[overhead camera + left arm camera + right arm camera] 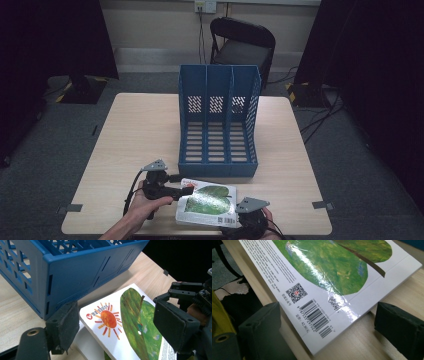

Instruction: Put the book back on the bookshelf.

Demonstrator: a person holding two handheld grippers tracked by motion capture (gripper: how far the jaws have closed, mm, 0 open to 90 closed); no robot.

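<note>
Leaf-cover book [207, 204] between both grippers' open jaws

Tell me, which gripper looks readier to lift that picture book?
Probably the left gripper: its jaws straddle the picture book's raised corner. The right gripper is open around the barcode corner, which lies flat on the table.

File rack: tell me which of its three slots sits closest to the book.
The right-hand slot of the blue file rack: the book lies just before its open front, while the middle and left slots sit further left.
</note>
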